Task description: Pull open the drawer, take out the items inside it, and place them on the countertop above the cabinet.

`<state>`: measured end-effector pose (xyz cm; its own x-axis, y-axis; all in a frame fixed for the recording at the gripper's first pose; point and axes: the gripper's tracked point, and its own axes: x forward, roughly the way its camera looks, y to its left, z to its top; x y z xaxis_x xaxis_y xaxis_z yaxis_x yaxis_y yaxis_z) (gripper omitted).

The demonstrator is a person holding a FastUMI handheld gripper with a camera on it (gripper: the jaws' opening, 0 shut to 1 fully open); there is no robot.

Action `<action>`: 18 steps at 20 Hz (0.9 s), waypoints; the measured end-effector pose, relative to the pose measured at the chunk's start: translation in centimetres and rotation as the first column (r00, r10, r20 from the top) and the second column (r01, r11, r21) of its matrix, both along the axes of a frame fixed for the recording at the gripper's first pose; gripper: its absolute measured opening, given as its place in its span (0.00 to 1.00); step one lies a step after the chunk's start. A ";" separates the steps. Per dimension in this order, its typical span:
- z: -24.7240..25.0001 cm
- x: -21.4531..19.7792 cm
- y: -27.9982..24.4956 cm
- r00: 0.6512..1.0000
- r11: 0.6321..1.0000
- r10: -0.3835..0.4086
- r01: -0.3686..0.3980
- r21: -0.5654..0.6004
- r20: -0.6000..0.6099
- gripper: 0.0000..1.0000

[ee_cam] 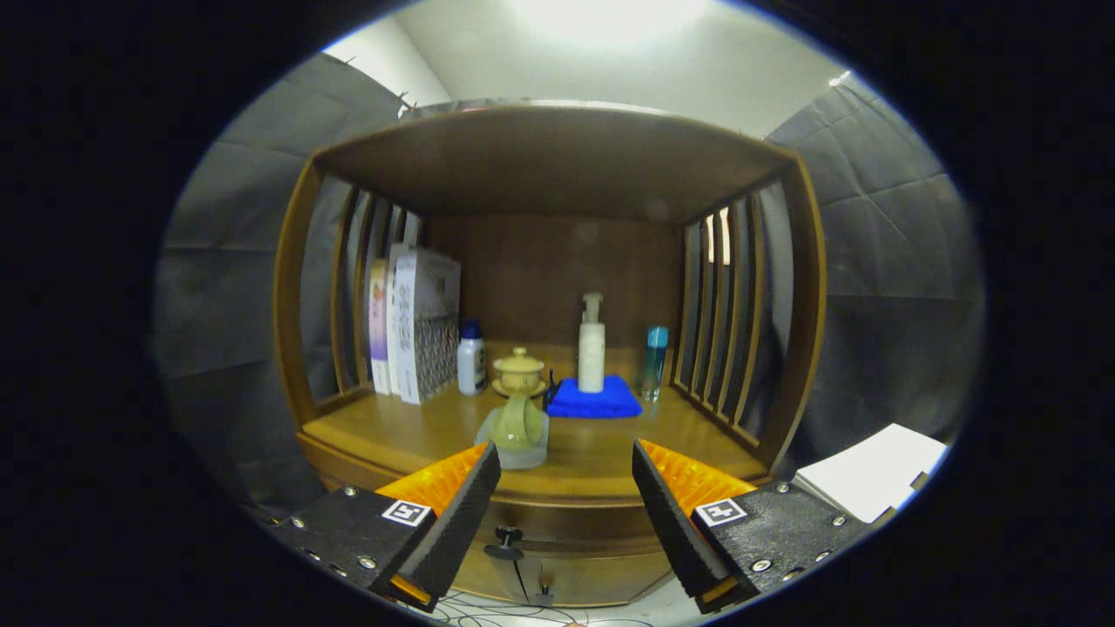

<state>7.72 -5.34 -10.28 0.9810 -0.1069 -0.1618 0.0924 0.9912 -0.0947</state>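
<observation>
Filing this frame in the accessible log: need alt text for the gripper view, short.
The open claw hangs in front of a wooden cabinet, its drawer knob low between the fingers and the drawer shut. On the countertop beyond stand books, a small white bottle, a lidded teacup, a pump bottle on a blue cloth, and a teal bottle.

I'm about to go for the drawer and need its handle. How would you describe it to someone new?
Below the wooden cabinet's countertop runs the curved drawer front. On it, low between the open gripper fingers, sits a small dark round knob. It is the only fitting on that front, well below the bottles and cup above.
</observation>
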 end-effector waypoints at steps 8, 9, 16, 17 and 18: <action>9.3 -7.7 2.8 0.997 0.998 0.054 -0.052 -0.043 0.057 0.94; 9.7 -8.3 3.3 0.996 0.997 0.062 -0.060 -0.037 0.061 0.94; 14.0 -11.8 5.1 0.988 0.997 0.067 -0.071 0.023 0.136 0.94; 14.2 -11.9 4.9 0.987 0.997 0.063 -0.069 0.033 0.148 0.94; 14.0 -12.1 4.7 0.989 0.997 0.055 -0.061 0.040 0.135 0.94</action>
<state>-4.37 -0.65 3.71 0.9985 -0.0452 -0.0324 0.0438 0.9982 -0.0414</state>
